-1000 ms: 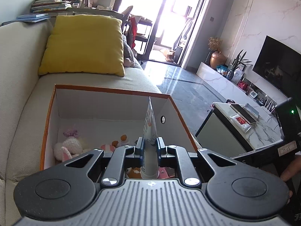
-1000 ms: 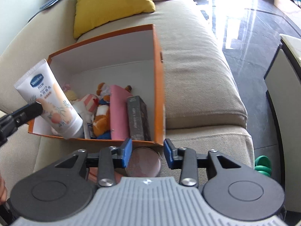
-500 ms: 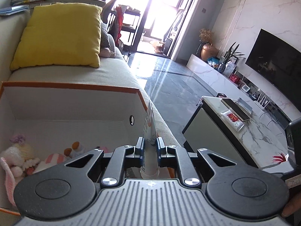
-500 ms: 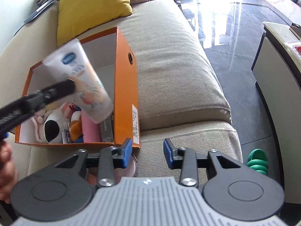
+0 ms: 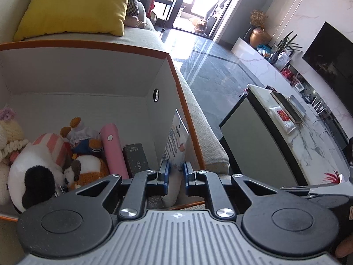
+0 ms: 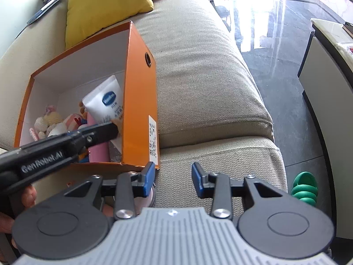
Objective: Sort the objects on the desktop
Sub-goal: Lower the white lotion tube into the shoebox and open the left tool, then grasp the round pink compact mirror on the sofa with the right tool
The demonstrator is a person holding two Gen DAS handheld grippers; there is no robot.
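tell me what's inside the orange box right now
Inside the orange box: plush toys, a pink case, a dark carton and the lotion tube gripped by the left gripper. The box floor beneath is hidden.

Right gripper (image 6: 172,180): jaws apart over sofa cushion (image 6: 198,70) | left gripper (image 6: 103,130): clamps white lotion tube (image 6: 106,103) inside orange box (image 6: 139,110) | plush toys (image 6: 50,121) in box | yellow pillow (image 6: 106,6) behind.
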